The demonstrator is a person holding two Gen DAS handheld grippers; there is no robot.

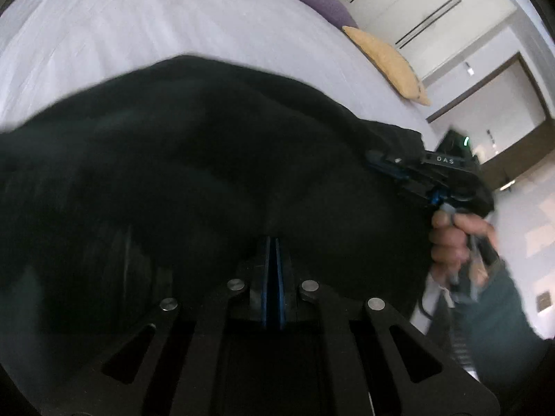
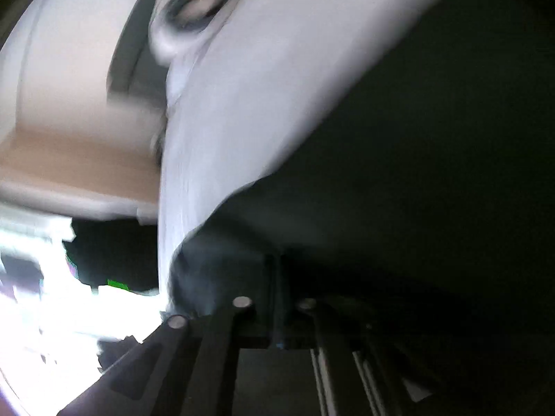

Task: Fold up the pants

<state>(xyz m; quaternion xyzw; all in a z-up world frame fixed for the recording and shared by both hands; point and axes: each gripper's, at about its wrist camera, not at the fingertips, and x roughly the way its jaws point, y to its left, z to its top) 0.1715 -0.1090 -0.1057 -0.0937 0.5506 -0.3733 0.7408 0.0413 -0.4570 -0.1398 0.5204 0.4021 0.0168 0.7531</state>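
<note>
Black pants [image 1: 190, 156] lie bunched on the white bed [image 1: 138, 17] and fill the middle of the left wrist view. My left gripper [image 1: 274, 242] is shut, its blue pads pressed together with the tips sunk in the black cloth. My right gripper [image 1: 376, 161] comes in from the right, held by a hand [image 1: 451, 235], and its tips pinch the pants' right edge. The right wrist view is blurred. There the right gripper [image 2: 277, 263] is shut in the dark cloth of the pants [image 2: 433, 173], which lie against the white sheet [image 2: 242, 104].
A yellow pillow [image 1: 388, 62] and a purple pillow [image 1: 322, 3] lie along the bed's far right edge. White cupboard doors [image 1: 433, 10] and a doorway stand beyond them. A dark sleeve [image 1: 503, 312] is at the lower right. Bare sheet stretches behind the pants.
</note>
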